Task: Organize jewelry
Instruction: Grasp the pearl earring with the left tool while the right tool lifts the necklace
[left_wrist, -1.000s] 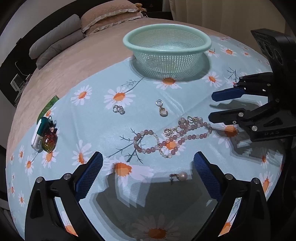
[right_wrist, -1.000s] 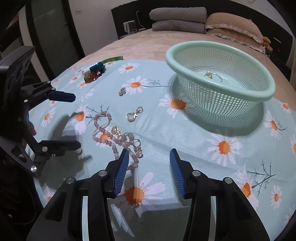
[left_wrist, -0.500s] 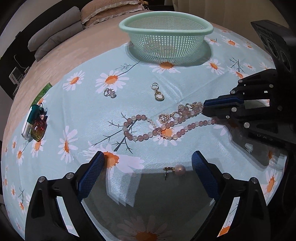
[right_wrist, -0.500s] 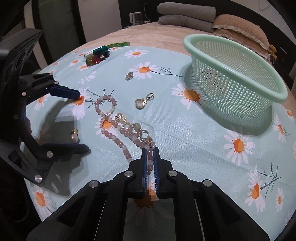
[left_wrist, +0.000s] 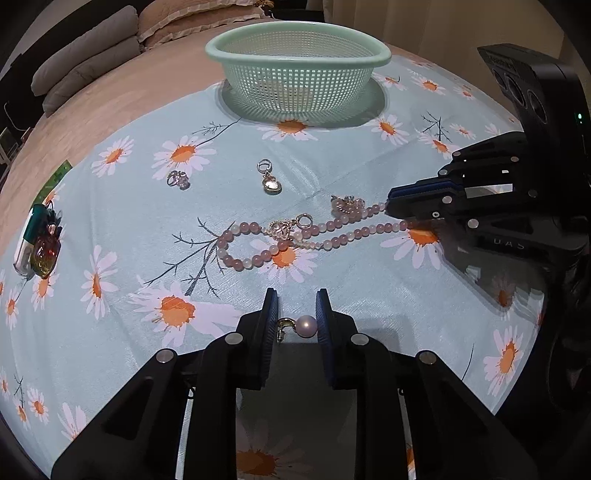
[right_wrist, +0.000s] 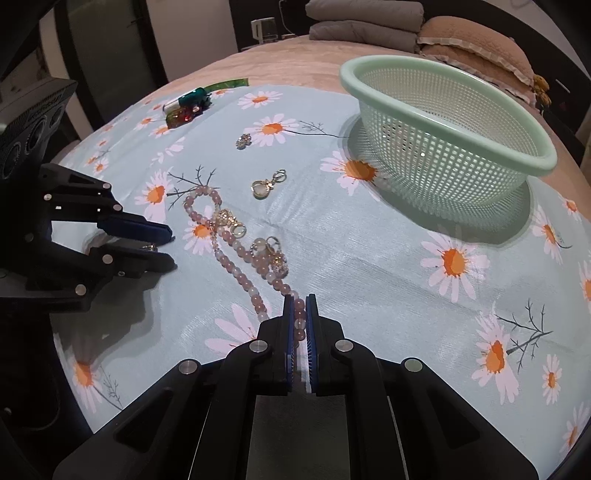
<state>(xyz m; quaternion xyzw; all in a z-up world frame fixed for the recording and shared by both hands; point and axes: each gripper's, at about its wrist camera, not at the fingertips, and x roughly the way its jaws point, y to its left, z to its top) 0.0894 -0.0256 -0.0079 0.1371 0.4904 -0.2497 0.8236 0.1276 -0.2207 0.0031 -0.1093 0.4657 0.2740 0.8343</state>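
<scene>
Jewelry is being picked up, one piece per hand. Left gripper (left_wrist: 295, 325) has just been closing around the pearl earring (left_wrist: 303, 326), its jaws beside the pearl and hook, contact unclear. Right gripper (right_wrist: 300, 325) is pinched on the end of the pink bead necklace (right_wrist: 236, 254). Beyond both stands the green basket (right_wrist: 454, 110); next, I judge, lift and carry there.

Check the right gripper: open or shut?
Shut: the right gripper has its blue fingers clamped on the pink bead bracelet.
</scene>
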